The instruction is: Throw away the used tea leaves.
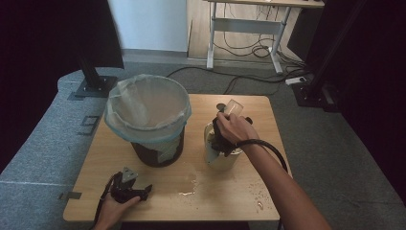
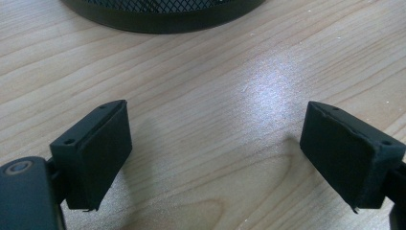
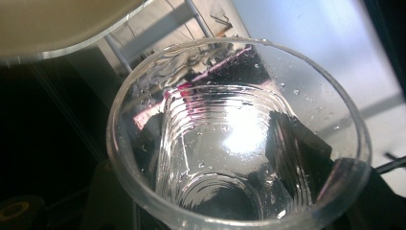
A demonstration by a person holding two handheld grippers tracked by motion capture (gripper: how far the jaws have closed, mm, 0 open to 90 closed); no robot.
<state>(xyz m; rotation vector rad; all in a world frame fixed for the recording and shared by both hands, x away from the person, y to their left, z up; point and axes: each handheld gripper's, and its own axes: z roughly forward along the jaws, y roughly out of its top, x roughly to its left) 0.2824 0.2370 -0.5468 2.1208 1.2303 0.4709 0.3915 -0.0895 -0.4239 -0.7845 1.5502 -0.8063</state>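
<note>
Clear plastic cup (image 3: 239, 139): held in the right tool (image 1: 229, 125), tipped well over with its mouth toward that tool's camera; in the high view (image 1: 233, 107) it sits raised above the far rim of the white container (image 1: 218, 158), near the middle of the worktop.
Cup contents: only droplets cling to the inside wall; it looks emptied or nearly so, though the bottom is hard to read through the ribbing.
Right tool: jaws closed on the cup's wall, showing dark through the plastic on either side.
Progress: the pour into the white container seems mostly done. What is left, by my judgement, is to right the cup or drop it into the lined bin (image 1: 147, 120), then set the hand free.
Spill: a wet patch (image 1: 191, 184) lies on the worktop (image 1: 249, 191) in front of the bin, with smaller spatter near the right front corner.
Left tool (image 2: 220, 158): jaws wide apart and holding nothing, resting low over bare wood at the front left (image 1: 128, 188), the bin's black mesh base (image 2: 163, 14) just beyond it.
Room: open wood between bin and container; the container stands fairly near the right edge, the bin near the left rear, so a swing from cup to bin passes leftward over a clear gap.
</note>
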